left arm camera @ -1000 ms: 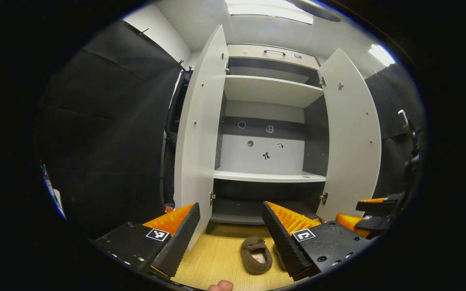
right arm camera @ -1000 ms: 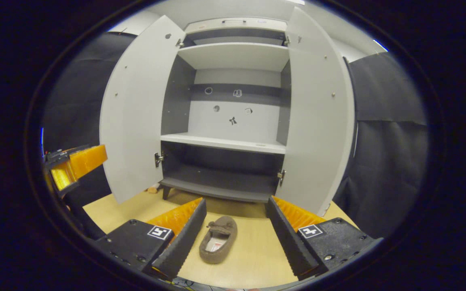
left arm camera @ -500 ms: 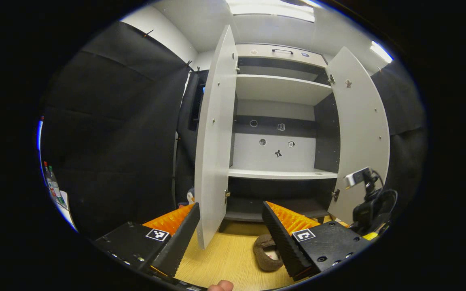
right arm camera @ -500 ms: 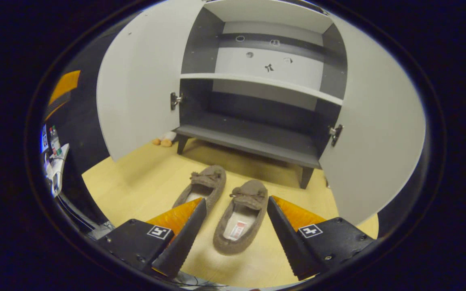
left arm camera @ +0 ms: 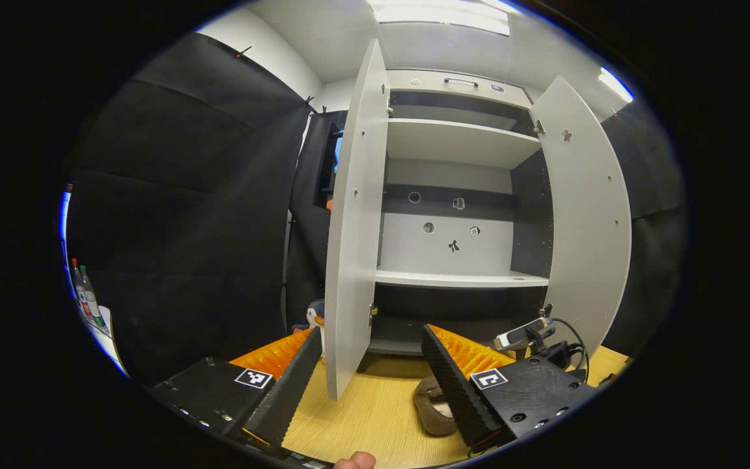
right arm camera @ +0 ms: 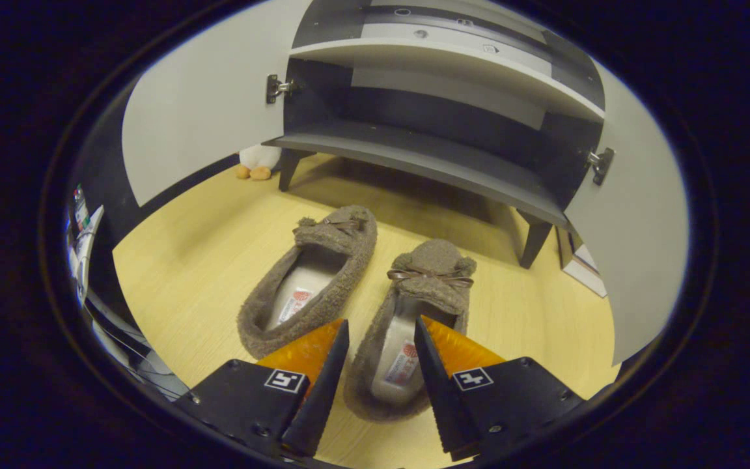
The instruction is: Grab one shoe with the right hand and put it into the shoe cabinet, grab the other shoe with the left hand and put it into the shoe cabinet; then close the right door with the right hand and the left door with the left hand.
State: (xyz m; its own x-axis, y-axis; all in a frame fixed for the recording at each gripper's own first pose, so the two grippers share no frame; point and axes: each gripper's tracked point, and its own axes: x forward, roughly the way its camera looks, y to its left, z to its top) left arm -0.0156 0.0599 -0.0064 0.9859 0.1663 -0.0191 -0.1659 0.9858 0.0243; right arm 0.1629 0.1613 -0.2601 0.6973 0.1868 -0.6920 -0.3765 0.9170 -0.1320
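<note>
Lower centre, the right gripper (right arm camera: 380, 365) straddles the fuzzy brown slipper (right arm camera: 407, 332), jaws apart; closing off-centre might pinch only the soft rim, letting it slip.

The left gripper view sits low and well back, looking level into the open cabinet (left arm camera: 453, 215), which stands upright in the middle of the frame. The right gripper view is close to the floor (right arm camera: 206, 260), tilted down, with the two shoes (right arm camera: 355, 293) in the lower middle and the cabinet's bottom shelf (right arm camera: 427, 163) across the top. Both views share the cabinet's lower part, the floor and the shoes.
</note>
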